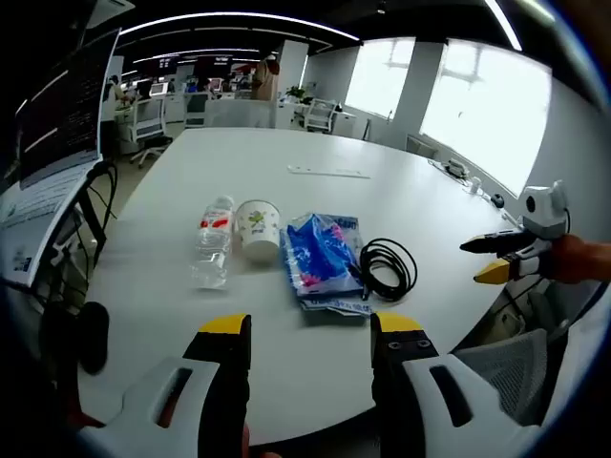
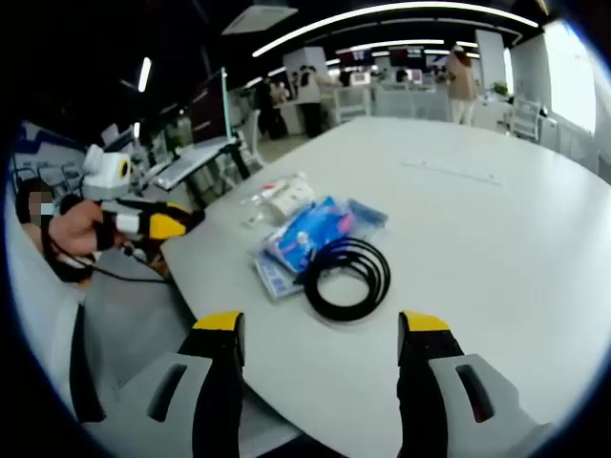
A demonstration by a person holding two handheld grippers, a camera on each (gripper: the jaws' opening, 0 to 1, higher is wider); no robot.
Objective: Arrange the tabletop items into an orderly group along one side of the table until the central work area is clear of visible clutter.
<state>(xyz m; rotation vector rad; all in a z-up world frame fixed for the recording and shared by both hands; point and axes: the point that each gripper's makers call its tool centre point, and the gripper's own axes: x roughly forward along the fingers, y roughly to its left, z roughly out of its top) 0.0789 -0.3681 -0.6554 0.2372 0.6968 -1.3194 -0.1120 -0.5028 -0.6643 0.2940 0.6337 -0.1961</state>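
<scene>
White table (image 1: pixel 315 143): bottle (image 1: pixel 212 240), cup (image 1: pixel 258 229), blue packet (image 1: pixel 323 260), black cable (image 1: pixel 387 267); labels unreadable. Left gripper (image 1: pixel 310 329), right gripper (image 2: pixel 320 326) both apart, empty.

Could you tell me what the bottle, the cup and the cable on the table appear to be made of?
Bottle: clear plastic, see-through and slightly crumpled. Cup: probably paper, matte white with print. Cable: black, likely rubber or plastic sheathing, smooth and loosely coiled.

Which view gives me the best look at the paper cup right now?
The left gripper view: the paper cup stands in plain sight between the water bottle and the blue packet. In the right gripper view it sits behind the packet, too small to make out.
</scene>
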